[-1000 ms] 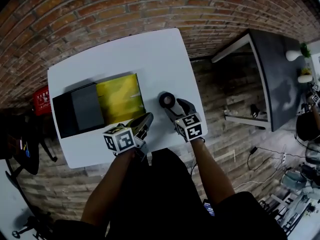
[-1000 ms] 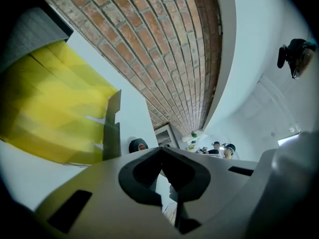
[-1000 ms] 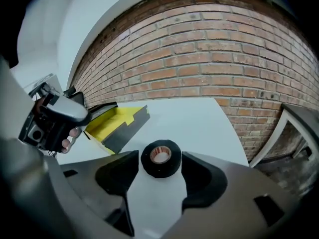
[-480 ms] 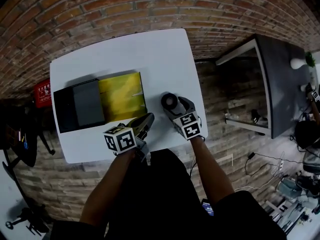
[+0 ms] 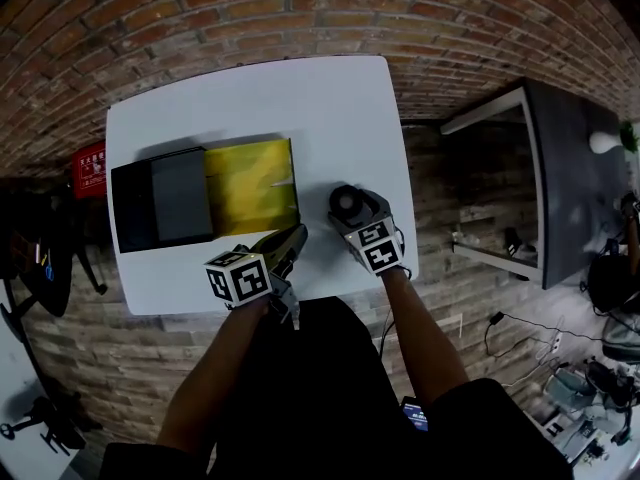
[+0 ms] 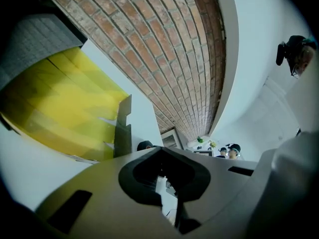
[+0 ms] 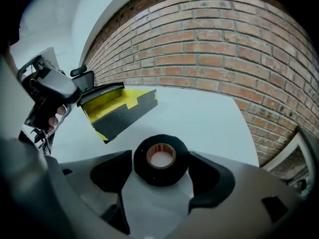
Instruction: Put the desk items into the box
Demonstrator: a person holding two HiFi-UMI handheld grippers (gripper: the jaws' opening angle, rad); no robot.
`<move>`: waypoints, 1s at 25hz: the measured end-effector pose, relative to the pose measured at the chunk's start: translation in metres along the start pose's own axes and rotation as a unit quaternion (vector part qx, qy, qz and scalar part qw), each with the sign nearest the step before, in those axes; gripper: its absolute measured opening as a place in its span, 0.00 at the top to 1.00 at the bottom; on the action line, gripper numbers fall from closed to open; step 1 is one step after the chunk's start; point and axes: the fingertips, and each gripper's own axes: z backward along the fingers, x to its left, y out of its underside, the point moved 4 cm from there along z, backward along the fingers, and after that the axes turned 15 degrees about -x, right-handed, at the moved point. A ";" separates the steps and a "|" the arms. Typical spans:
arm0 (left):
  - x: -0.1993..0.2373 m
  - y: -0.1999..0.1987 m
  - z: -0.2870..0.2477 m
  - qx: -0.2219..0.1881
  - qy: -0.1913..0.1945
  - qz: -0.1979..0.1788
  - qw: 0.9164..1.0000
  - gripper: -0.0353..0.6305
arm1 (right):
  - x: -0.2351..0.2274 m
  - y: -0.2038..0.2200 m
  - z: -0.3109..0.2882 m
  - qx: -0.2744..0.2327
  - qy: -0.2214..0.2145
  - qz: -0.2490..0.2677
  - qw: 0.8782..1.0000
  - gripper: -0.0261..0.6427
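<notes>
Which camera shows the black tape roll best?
The right gripper view: the tape roll lies close and centred, its core showing. The head view shows it small; the left gripper view doesn't show it.

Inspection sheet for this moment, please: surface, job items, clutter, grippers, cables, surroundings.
Surface: white table, set against the wall.
Job's things: box open, yellow inside, with its dark lid adjoining on the left. The black tape roll lies flat on the table, outside the box.
Clutter: nothing seen on the table.
Grippers: left gripper has its jaws together with nothing between them, near the box's front edge. The right gripper has just been opening and its jaws stand wide around the tape roll, with no grip evident.
Cables: floor cable at right; nothing seen on the table.
Surroundings: brick wall, dark side table, red item at left.
</notes>
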 end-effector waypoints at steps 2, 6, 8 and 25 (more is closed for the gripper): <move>0.002 0.000 0.002 -0.003 -0.004 0.002 1.000 0.93 | -0.001 0.001 -0.002 0.005 0.002 0.006 1.000 0.45; 0.006 -0.002 0.008 -0.007 -0.010 0.002 1.000 0.93 | -0.002 0.001 -0.002 0.008 0.004 0.007 1.000 0.45; 0.007 -0.003 0.011 -0.009 -0.013 0.001 1.000 0.93 | -0.002 0.001 -0.002 0.007 0.006 0.006 1.000 0.45; 0.006 -0.028 0.027 -0.043 -0.006 -0.007 0.999 0.93 | 0.005 -0.039 0.021 -0.060 0.016 -0.006 0.998 0.46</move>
